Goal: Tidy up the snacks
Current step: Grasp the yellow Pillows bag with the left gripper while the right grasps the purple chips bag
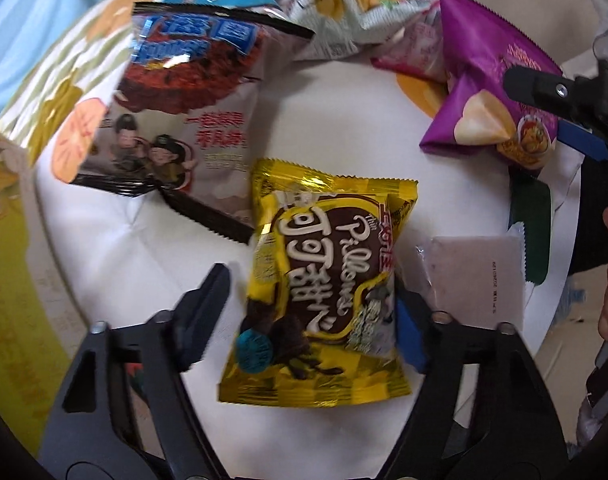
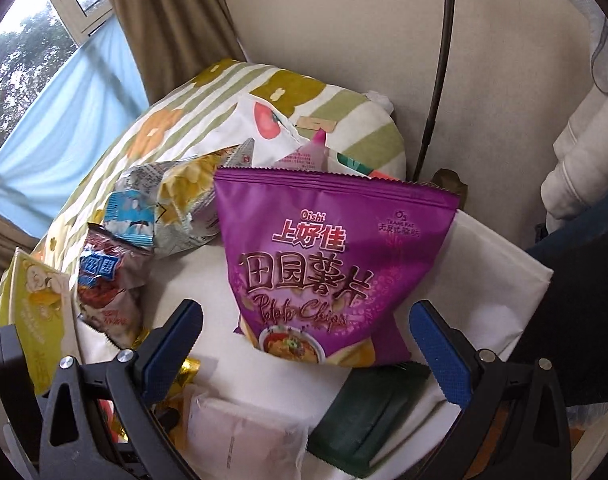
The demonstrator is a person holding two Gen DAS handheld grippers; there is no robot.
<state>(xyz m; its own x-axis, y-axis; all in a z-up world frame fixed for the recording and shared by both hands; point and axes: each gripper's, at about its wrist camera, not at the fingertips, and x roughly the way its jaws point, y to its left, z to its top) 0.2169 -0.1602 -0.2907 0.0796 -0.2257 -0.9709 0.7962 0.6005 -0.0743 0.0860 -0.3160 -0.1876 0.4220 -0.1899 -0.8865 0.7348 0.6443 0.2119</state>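
Note:
A yellow cocoa snack bag lies flat on the white surface. My left gripper points down over it, one finger on each side. The blue right pad touches the bag's edge, while a thin white gap separates the left finger from the bag. A purple potato chip bag stands leaning just ahead of my right gripper, whose jaws are spread wide either side of it without touching. In the left wrist view the purple bag sits at the upper right.
A red-and-white snack bag and a white-and-yellow chip bag lie behind. A pale pink packet and a dark green packet lie to the right. A yellow-green box and a floral pillow border the pile.

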